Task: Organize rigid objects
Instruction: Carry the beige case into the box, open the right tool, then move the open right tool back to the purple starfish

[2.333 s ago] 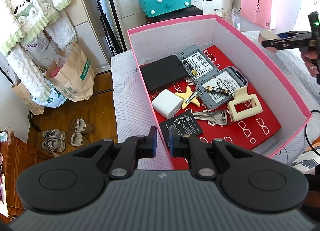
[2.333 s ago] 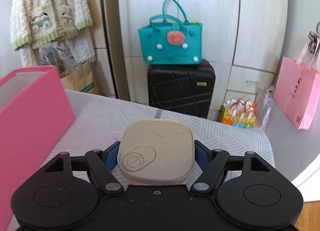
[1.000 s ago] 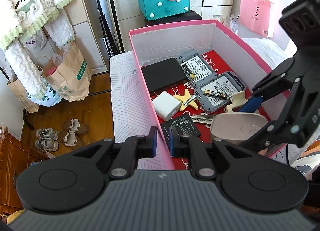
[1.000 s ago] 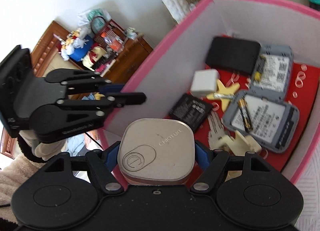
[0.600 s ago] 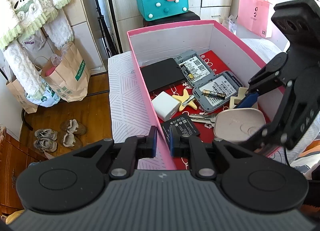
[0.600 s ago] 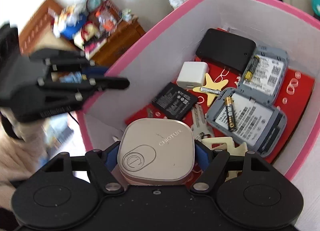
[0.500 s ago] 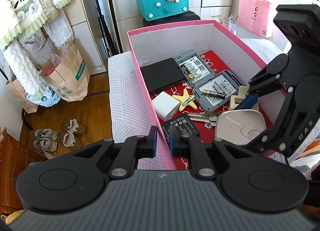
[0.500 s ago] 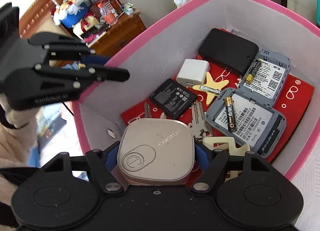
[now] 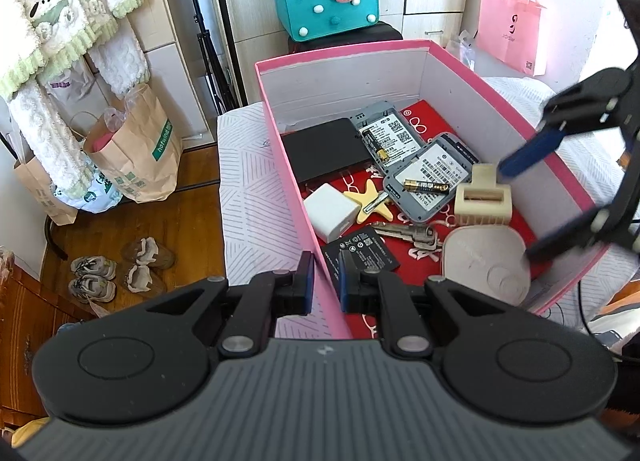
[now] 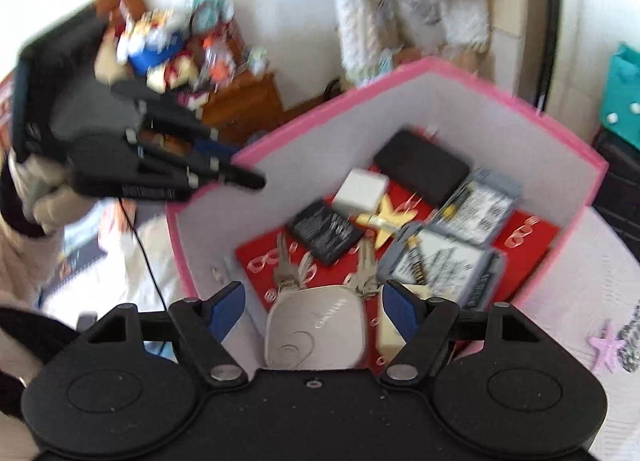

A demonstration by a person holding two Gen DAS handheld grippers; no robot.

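A pink box [image 9: 532, 129] stands on the bed and holds several small items. My left gripper [image 9: 325, 281] is shut on the box's near left wall. A beige square device [image 9: 484, 261] lies flat on the red floor in the near right corner, beside keys [image 9: 408, 231] and a cream clip [image 9: 482, 199]. My right gripper [image 9: 520, 213] hovers open above it, its blue pads clear of the device. In the blurred right wrist view the beige device [image 10: 316, 325] lies below the open right gripper [image 10: 312, 309], and the left gripper [image 10: 240, 177] reaches over the box wall [image 10: 208, 229].
The box also holds a black power bank [image 9: 326, 149], two grey opened devices [image 9: 432, 175], a white charger [image 9: 330, 211], a yellow star [image 9: 370, 201] and a black battery [image 9: 360, 253]. Paper bags [image 9: 132, 157] and shoes [image 9: 120, 265] lie on the floor left. A purple star [image 10: 608, 345] lies on the bed.
The right gripper has let go of the beige device, which now lies on the box floor, and has risen and rolled. The left gripper has stayed on the box wall.
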